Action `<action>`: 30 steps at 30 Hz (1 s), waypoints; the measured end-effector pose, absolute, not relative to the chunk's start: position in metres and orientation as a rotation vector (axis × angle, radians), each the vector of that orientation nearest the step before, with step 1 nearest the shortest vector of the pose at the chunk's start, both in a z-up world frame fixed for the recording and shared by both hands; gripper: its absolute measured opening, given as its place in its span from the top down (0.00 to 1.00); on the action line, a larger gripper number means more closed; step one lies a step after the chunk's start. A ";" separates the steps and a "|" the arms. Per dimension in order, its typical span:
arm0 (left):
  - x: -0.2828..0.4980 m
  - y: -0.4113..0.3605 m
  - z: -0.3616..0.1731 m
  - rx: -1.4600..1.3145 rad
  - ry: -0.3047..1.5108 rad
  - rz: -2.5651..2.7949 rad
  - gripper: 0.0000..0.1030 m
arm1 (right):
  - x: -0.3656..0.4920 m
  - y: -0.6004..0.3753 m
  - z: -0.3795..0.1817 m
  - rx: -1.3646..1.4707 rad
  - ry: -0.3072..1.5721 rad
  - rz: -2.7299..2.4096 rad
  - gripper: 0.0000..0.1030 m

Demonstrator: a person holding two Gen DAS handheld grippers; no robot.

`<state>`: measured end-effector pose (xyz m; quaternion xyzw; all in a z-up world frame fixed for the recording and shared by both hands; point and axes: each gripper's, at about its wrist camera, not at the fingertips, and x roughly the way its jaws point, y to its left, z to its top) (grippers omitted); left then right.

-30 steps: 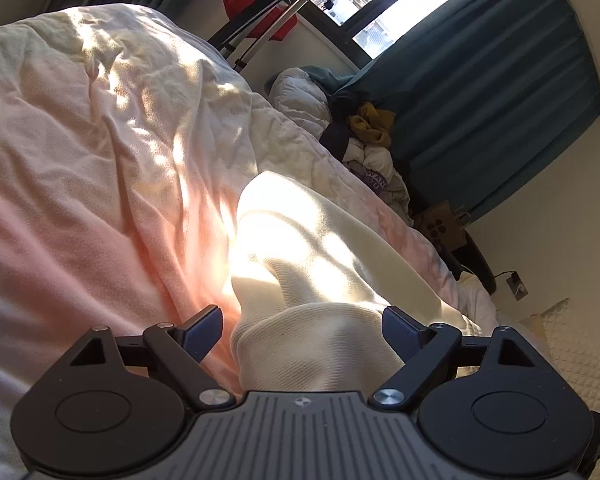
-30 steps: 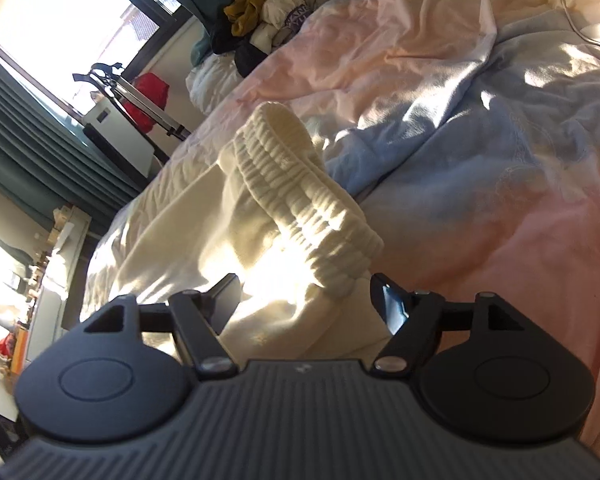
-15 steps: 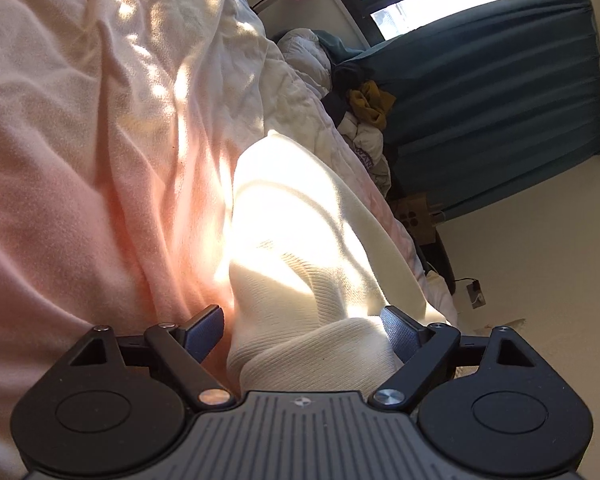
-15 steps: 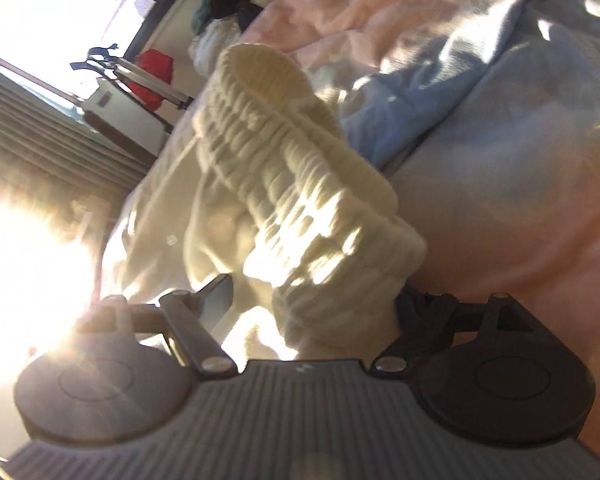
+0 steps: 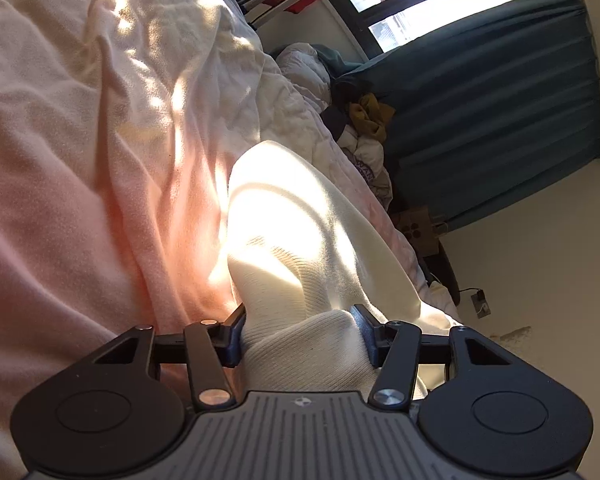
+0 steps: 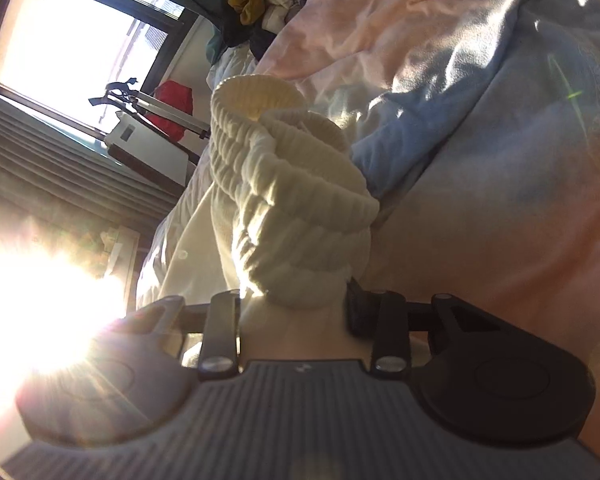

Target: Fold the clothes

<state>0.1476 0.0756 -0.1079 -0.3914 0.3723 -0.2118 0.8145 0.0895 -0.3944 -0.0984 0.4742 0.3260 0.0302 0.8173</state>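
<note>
The left gripper is closed partway on a cream garment, its two dark fingers pressing into the cloth from both sides. The piece it holds is a finely ribbed hem or cuff, bunched thick between the jaws. From there the garment runs forward in a smooth, sunlit mound across a pink and white blanket on a bed.

The right gripper also clamps the same cream garment, here at a chunky ribbed band, gathered like an elastic waistband. The band bulges up and over the jaws and curls into an open loop farther ahead. Strong sun glare washes out the left finger, so only the right one is clear, touching the cloth.

The garment lies on the bed between both grippers. To the left of the left gripper the blanket spreads wide and rumpled, with open room. To the right of the right gripper the blanket turns blue and pink, also open. At the far end of the bed sits a pile of clothes, near a dark teal curtain and a bright window.
</note>
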 end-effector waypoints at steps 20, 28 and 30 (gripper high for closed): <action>0.072 0.015 -0.024 -0.904 0.724 -0.604 0.57 | -0.010 -0.445 -0.012 1.082 0.464 0.118 0.72; 0.056 -0.123 0.016 -0.850 0.735 -0.822 0.57 | -0.101 -0.535 0.033 1.080 0.279 -0.006 0.72; 0.052 -0.164 0.021 -0.835 0.751 -0.877 0.57 | -0.125 -0.559 0.040 1.081 0.235 -0.050 0.72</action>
